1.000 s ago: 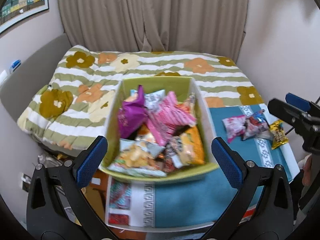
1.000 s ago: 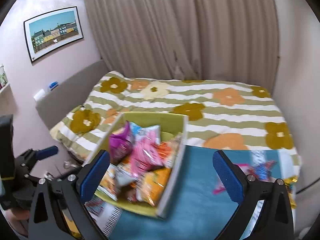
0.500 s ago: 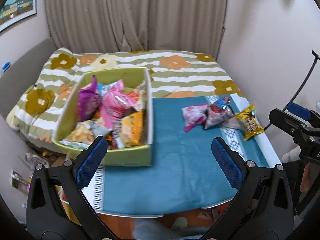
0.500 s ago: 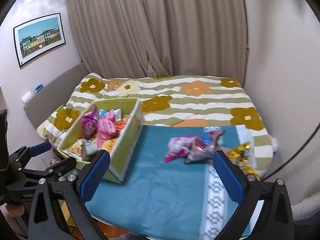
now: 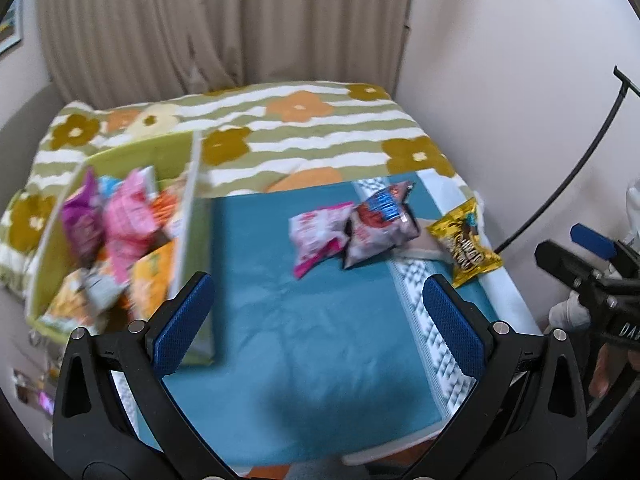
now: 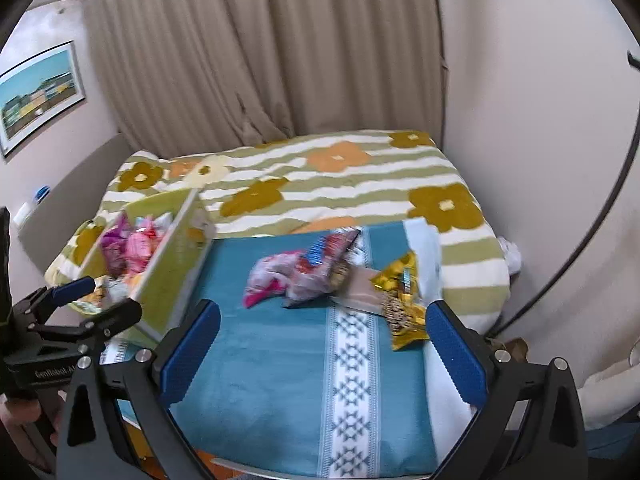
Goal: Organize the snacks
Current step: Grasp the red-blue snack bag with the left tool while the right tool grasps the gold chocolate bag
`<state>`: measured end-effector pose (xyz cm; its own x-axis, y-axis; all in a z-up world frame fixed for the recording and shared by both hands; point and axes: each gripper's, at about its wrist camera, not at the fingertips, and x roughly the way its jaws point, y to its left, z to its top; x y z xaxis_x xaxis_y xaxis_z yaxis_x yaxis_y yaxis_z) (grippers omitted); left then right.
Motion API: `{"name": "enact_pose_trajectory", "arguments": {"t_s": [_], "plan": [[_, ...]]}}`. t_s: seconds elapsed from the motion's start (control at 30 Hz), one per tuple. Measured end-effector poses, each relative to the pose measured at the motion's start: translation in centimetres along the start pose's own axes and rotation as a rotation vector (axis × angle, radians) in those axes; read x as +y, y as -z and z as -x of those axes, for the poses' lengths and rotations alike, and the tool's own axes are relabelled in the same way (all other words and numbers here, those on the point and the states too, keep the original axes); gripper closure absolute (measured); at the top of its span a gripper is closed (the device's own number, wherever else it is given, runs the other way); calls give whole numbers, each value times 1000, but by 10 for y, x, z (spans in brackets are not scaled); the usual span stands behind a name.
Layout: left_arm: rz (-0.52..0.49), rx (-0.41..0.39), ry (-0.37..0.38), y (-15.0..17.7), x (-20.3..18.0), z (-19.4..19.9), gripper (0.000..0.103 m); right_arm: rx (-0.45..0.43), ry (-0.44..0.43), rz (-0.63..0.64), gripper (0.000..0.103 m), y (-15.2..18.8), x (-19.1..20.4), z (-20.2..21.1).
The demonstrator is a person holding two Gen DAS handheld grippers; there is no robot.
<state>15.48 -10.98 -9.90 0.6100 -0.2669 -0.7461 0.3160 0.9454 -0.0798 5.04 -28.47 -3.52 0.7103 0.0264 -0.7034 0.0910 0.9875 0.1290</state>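
Observation:
A green bin (image 5: 196, 216) (image 6: 172, 256) full of snack packets stands at the left of a teal cloth (image 5: 312, 312) (image 6: 280, 352). Three loose packets lie on the cloth's far right: a pink one (image 5: 318, 236) (image 6: 268, 276), a red-and-blue one (image 5: 380, 226) (image 6: 324, 264) and a yellow one (image 5: 466, 246) (image 6: 402, 304). My left gripper (image 5: 318, 320) hovers open over the cloth, nearer than the packets, with nothing between its fingers. My right gripper (image 6: 322, 354) is open and empty too, short of the same packets.
The cloth covers a low table in front of a bed with a striped, flowered quilt (image 5: 304, 128) (image 6: 340, 184). Curtains (image 6: 260, 52) hang behind, a wall stands at the right with a black cable (image 5: 576, 168). Each gripper shows at the other view's edge.
Both views have swung right, away from the green bin and toward the three loose packets. Both grippers stay open and empty.

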Motion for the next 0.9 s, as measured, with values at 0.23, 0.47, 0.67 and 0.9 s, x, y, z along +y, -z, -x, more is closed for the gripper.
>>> {"name": "enact_pose_trajectory", "arguments": {"t_s": [0.23,0.47,0.67,0.9], "plan": [[-55,60,69,-36,-33,-71,0,34,63,-4,1,-1,-38,-43],[-261,96,64,-40,-83,-147,0,82,130,100,1,14,-60,-108],[-351,131,66,-41,-98,-197,0,110,151,149,2,23,-65,-141],[-437,170,57,-38,-104,-229,14,137,188,261,16,29,-57,-162]]}}
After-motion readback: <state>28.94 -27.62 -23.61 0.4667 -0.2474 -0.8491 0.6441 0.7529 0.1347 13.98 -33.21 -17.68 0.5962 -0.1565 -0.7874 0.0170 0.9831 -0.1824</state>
